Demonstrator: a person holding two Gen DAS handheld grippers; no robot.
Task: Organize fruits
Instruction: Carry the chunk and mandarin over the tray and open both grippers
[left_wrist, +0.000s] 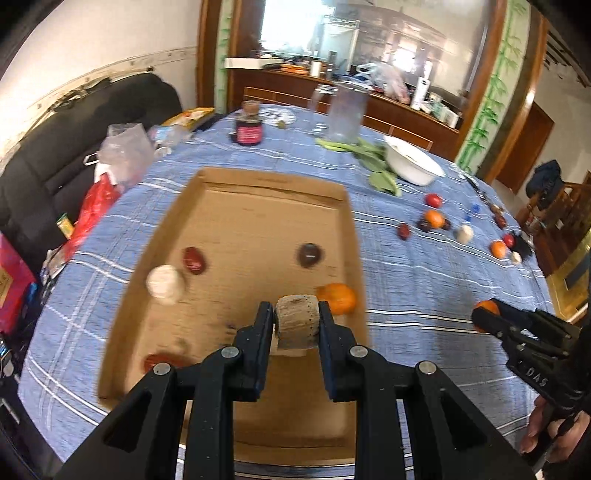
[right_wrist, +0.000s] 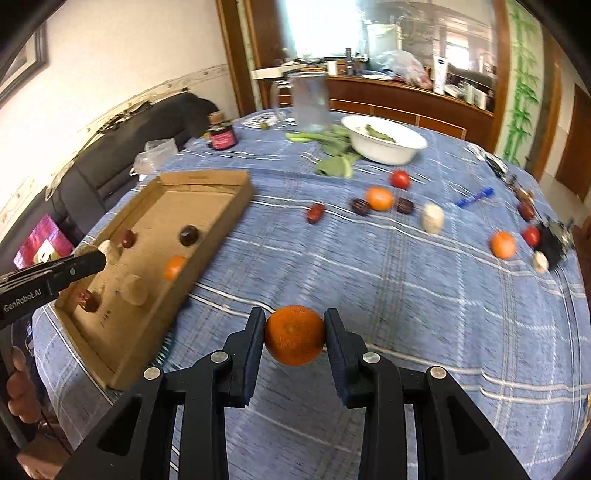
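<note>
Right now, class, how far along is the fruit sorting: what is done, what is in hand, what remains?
Done: the shallow cardboard tray already holds an orange mandarin, a pale round fruit and several dark red fruits.

In hand: the left gripper clamps a beige rough-skinned fruit over the tray; the right gripper clamps another orange mandarin over the blue checked tablecloth.

Left: roughly ten fruits, including a red tomato-like fruit, lie on the cloth.

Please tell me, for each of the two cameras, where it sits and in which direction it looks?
Left wrist: on the left gripper, above the shallow brown cardboard tray, holding a pale beige cylindrical piece; right gripper at its right.
Right wrist: on the right gripper, above the blue checked tablecloth, holding a round orange mandarin; left gripper at its left.
Shared: tray, tablecloth, white bowl.
</note>
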